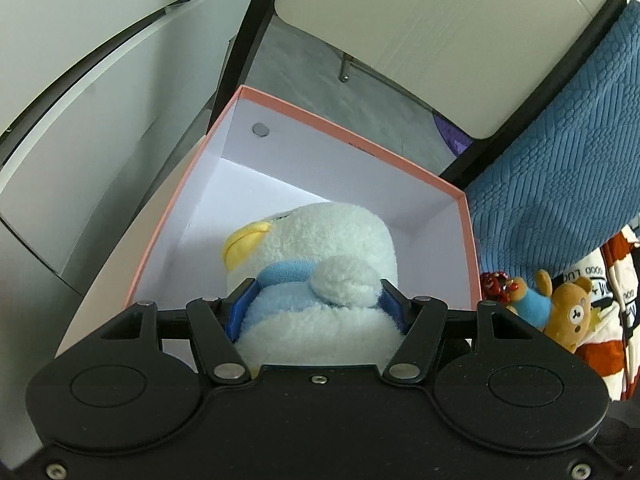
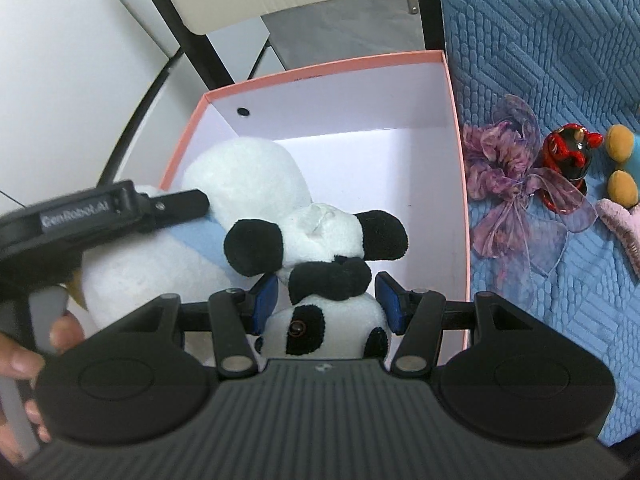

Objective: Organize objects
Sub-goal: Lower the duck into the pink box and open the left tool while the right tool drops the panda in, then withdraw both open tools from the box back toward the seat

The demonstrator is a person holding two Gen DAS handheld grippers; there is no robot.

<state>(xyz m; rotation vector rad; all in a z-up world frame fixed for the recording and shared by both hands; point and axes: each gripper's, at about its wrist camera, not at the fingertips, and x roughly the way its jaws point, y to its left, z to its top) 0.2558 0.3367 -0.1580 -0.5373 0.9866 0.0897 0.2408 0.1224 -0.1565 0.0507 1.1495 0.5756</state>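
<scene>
The left gripper (image 1: 316, 304) has its 2 blue pads (image 1: 240, 306) pressed into the sides of a white plush duck (image 1: 316, 248), clamping it at the pale blue band around its body. The duck, with a yellow beak, is held over the open pink-rimmed box (image 1: 348, 136), low inside its white walls; whether it touches the floor of the box cannot be told. In the right wrist view the same duck (image 2: 240, 176) fills the left part of the box (image 2: 320, 68), and the left gripper (image 2: 120, 208) reaches in from the left edge with a hand (image 2: 24, 356) on its grey trigger. The right gripper (image 2: 326, 300) holds a black and white panda plush (image 2: 320, 240) between its 2 blue pads (image 2: 266, 298), which sit against the panda's body; the panda hangs over the near part of the box, touching the duck's side. To the right of the box, on a blue textured cloth (image 2: 560, 60), lie a purple gauzy bow (image 2: 516, 184), a glossy red and black figurine (image 2: 568, 160) just beside it, and part of a pink plush (image 2: 624, 224) at the edge. The left wrist view also shows a small brown bear plush (image 1: 560, 304) in a blue shirt lying on that cloth (image 1: 560, 160), near the box's right wall.
</scene>
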